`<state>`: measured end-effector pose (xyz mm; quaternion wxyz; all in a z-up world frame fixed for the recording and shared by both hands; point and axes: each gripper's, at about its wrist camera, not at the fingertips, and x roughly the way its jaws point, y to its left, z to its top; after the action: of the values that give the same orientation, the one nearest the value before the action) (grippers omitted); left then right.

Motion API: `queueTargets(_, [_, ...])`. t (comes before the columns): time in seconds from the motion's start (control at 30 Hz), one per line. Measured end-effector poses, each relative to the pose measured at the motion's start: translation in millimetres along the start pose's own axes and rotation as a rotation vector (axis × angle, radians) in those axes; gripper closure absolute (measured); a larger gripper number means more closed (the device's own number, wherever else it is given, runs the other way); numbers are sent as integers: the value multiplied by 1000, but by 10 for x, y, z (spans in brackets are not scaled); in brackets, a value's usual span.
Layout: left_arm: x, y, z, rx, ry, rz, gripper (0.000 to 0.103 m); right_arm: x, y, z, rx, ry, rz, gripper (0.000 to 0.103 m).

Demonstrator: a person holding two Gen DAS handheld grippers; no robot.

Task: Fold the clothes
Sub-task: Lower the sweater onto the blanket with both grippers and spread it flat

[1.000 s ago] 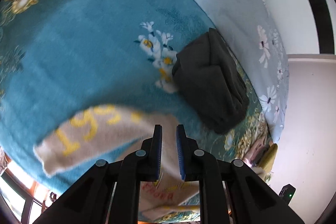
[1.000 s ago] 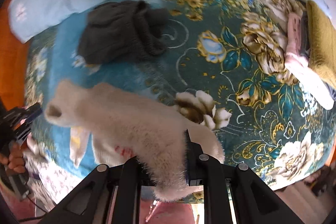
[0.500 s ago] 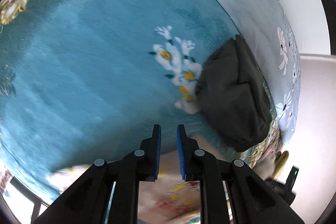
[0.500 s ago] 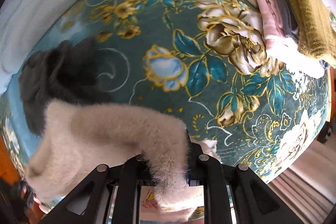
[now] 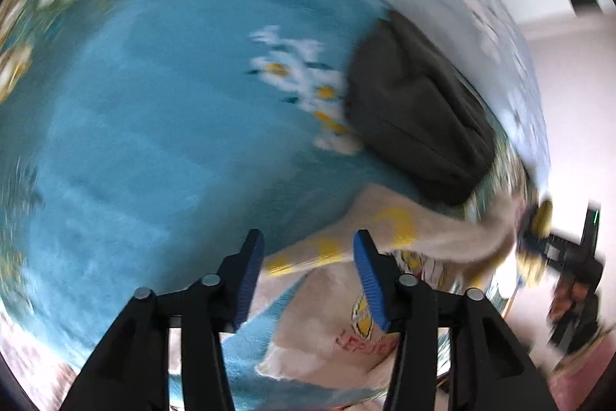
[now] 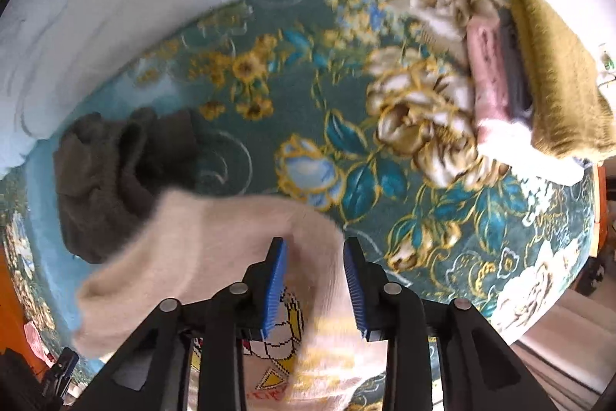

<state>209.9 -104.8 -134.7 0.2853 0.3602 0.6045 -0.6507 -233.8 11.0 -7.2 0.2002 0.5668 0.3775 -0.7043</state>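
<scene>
Currently both grippers hang over the bed with fingers apart and nothing clamped. The left gripper has its blue pads spread above the beige sweater, which lies at the bed's near edge. The right gripper is likewise spread over the sweater. A dark garment touches the sweater's far side. Folded clothes are stacked at the bed's right edge.
</scene>
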Motion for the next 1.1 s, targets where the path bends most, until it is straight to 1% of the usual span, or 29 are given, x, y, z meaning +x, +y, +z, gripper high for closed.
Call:
queueTargets(0.03, [17,-120,-10,62,4,5,44,-53,-12,-3,-10,-11,3,64])
queueTargets(0.1, [46,-323,-29,167,18,13,44,-135,-45,-33,-34,-28,5,62])
queueTargets(0.17, [99,-492,-46,269,34,36,44,-156,-103,-82,-46,-28,-4,60])
queueTargets(0.23, [172,-654,-46,364,48,65,44,-138,-193,-130,-33,-18,-8,60])
queueTargets(0.3, [264,-809,-29,450,60,100,44,-88,-295,-210,4,4,5,60])
queueTargets(0.43, [415,-1084,36,536,79,84,44,15,-449,-367,54,48,10,60])
queueTargets(0.5, [477,-1178,87,567,79,84,64,31,-511,-433,68,59,7,60])
queueTargets(0.53, [500,-1223,115,578,76,86,78,36,-542,-462,76,64,6,60])
queueTargets(0.63, [586,-1316,220,608,59,86,91,18,-638,-517,103,67,4,60])
queueTargets(0.73, [684,-1390,363,622,34,107,94,5,-699,-567,124,70,4,60])
queueTargets(0.8, [769,-1373,570,565,21,127,94,-1,-718,-605,131,74,4,60])
queueTargets(0.83, [826,-1353,688,519,16,143,94,-5,-727,-624,135,76,4,60])
queueTargets(0.87, [915,-1335,807,480,17,170,94,-8,-737,-643,138,78,4,60])
queueTargets(0.97, [1172,-1356,984,416,49,251,93,-15,-759,-703,148,86,5,60])
queueTargets(1.07, [1234,-1421,1001,386,58,279,93,-7,-726,-767,141,98,8,60])
queueTargets(1.1, [1196,-1413,985,372,54,264,93,-6,-710,-784,138,99,11,60])
